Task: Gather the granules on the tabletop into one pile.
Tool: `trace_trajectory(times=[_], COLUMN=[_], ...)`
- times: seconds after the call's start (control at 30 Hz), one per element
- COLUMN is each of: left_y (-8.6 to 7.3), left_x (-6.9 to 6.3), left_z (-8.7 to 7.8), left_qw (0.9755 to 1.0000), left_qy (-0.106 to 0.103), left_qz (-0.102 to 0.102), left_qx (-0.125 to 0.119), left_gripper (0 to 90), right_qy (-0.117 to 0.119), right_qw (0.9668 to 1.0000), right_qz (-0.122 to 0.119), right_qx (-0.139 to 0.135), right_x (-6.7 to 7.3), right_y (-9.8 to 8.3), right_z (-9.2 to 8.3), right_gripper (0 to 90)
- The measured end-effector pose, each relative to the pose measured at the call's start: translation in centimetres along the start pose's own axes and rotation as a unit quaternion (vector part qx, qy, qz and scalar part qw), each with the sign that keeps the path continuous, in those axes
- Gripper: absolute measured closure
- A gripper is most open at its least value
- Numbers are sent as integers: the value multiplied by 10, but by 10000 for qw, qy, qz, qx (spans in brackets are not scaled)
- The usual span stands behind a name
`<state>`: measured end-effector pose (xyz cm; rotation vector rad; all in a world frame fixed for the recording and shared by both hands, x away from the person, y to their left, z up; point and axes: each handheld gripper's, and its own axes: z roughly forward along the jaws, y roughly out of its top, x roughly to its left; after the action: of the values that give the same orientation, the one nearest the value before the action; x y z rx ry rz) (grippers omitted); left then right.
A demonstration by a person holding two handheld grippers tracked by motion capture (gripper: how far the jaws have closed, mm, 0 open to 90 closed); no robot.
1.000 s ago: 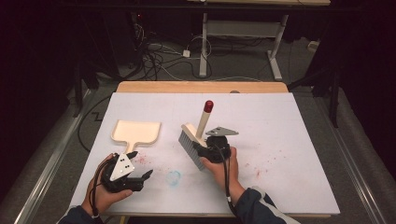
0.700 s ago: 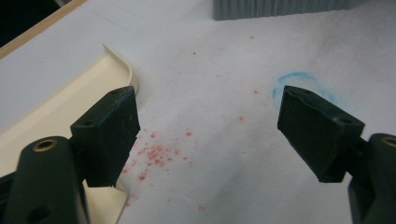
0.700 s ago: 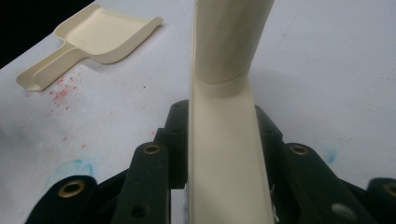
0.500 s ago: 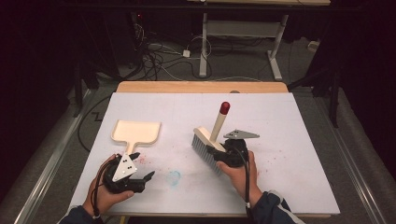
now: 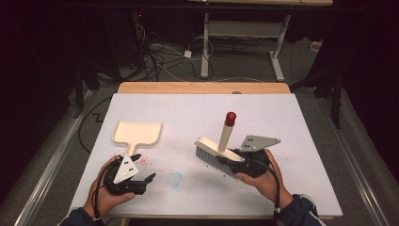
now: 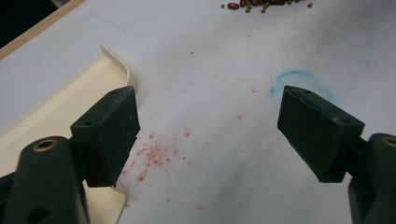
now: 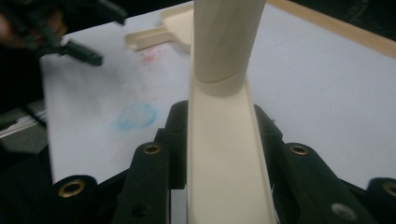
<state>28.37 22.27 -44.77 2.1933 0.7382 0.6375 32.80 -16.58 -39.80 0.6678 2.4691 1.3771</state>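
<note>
At the left of the high view the cream dustpan (image 5: 138, 133) lies flat on the white counter (image 5: 291, 122), its handle pointing toward the person. The left gripper view cuts it off, so there just one curved corner of its rim (image 6: 109, 58) shows beside the jaw. The left tool (image 5: 141, 175) rests on the counter just below the dustpan, jaws spread wide with nothing between them; past them lie red specks (image 6: 154, 154) and a faint blue ring mark (image 6: 299, 86). A small heap of dark beans (image 6: 261, 3) is clipped by the top edge of that view, and in the high view it is too small to make out.

Right of centre, the right tool (image 5: 229, 163) is clamped on the back of the cream brush (image 5: 220, 153). The brush hangs above the counter, bristles toward the left, its red-capped handle (image 5: 229, 118) standing up. The tool's jaws are largely hidden behind the brush head from above. In the right gripper view the jaws press both sides of the brush body (image 7: 226, 158), whose handle runs out of frame at the top; the far left of that view is blurred.

Against the earlier frames, the right tool and brush have travelled rightward across the counter and lifted a little. The left tool and the dustpan lie where they were.
</note>
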Motion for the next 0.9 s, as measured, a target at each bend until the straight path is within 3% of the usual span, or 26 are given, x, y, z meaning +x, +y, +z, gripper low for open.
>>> trace_trajectory(times=[0.17, 0.27, 0.33, 0.4, 0.57, 0.67, 0.9], left_y=[0, 0, 0, 0, 0, 1, 2], left_x=[0, 0, 0, 0, 0, -1, -3], left_z=[1, 2, 2, 3, 4, 5, 7], left_qw=[10000, 10000, 10000, 10000, 9999, 9999, 9999], left_qy=[7, -1, -15, -22, -47, -60, -91], left_qz=[-8, 17, 23, 45, 77, 84, 115], left_qx=[9, 39, 46, 43, 57, 71, 85], left_gripper=[203, 203, 204, 204, 204, 204, 206], right_qy=[631, 1154, 1342, 1326, 1316, 1353, 1175], right_qw=[9965, 9898, 9859, 9837, 9843, 9830, 9833], right_qz=[-546, -807, -945, -1101, -1099, -1172, -1348], right_qx=[74, 194, 328, 515, 412, 416, 348], right_x=[5, 1, -2, -6, -27, -37, -44], right_y=[-16, -27, -36, -42, -40, -36, -22], right_z=[-9, -10, -7, -1, 8, 16, 33], right_gripper=[672, 671, 671, 672, 670, 669, 672])
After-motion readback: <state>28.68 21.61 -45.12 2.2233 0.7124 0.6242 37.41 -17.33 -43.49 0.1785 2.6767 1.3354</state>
